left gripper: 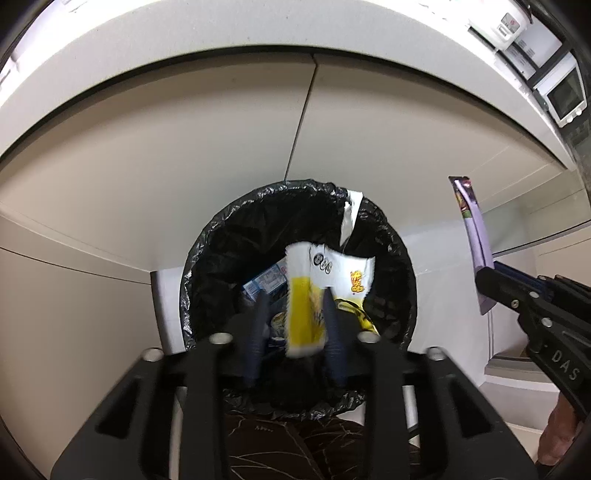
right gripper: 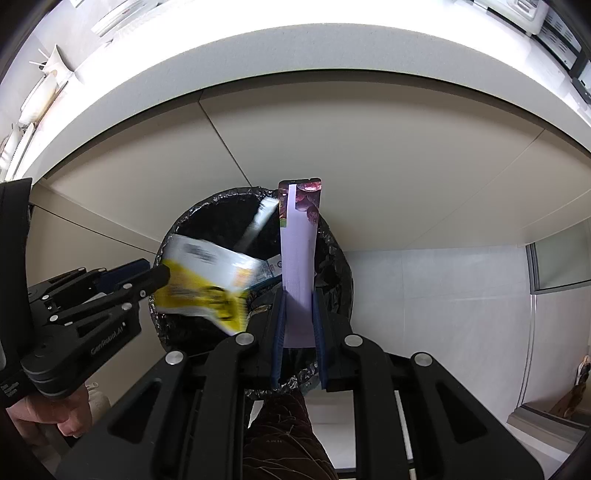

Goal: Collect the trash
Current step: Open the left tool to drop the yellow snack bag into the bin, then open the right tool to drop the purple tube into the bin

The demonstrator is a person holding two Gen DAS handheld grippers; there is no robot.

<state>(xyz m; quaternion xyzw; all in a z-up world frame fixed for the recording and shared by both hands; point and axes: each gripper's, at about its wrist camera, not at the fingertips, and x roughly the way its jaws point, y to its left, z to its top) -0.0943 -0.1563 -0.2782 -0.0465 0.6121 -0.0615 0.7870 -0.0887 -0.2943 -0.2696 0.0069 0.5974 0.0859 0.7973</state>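
Observation:
A round bin lined with a black bag [left gripper: 207,243] stands on the floor below a counter, with a blue carton [left gripper: 264,282] and other wrappers inside; it also shows in the right wrist view [right gripper: 332,251]. My left gripper [left gripper: 295,306] is over the bin mouth with its jaws apart, and a blurred white and yellow snack wrapper [left gripper: 306,291] sits between its fingers [right gripper: 151,280]. My right gripper [right gripper: 298,299] is shut on a flat lilac packet [right gripper: 297,251] and holds it upright over the bin's right rim; that packet also shows in the left wrist view [left gripper: 476,236].
Beige cabinet doors [left gripper: 221,147] and a white counter edge [right gripper: 295,48] rise behind the bin. White tiled floor [right gripper: 424,295] lies to the right. A microwave [left gripper: 565,92] and a rice cooker [left gripper: 502,26] sit on the counter. Dark patterned fabric [right gripper: 284,435] is below the grippers.

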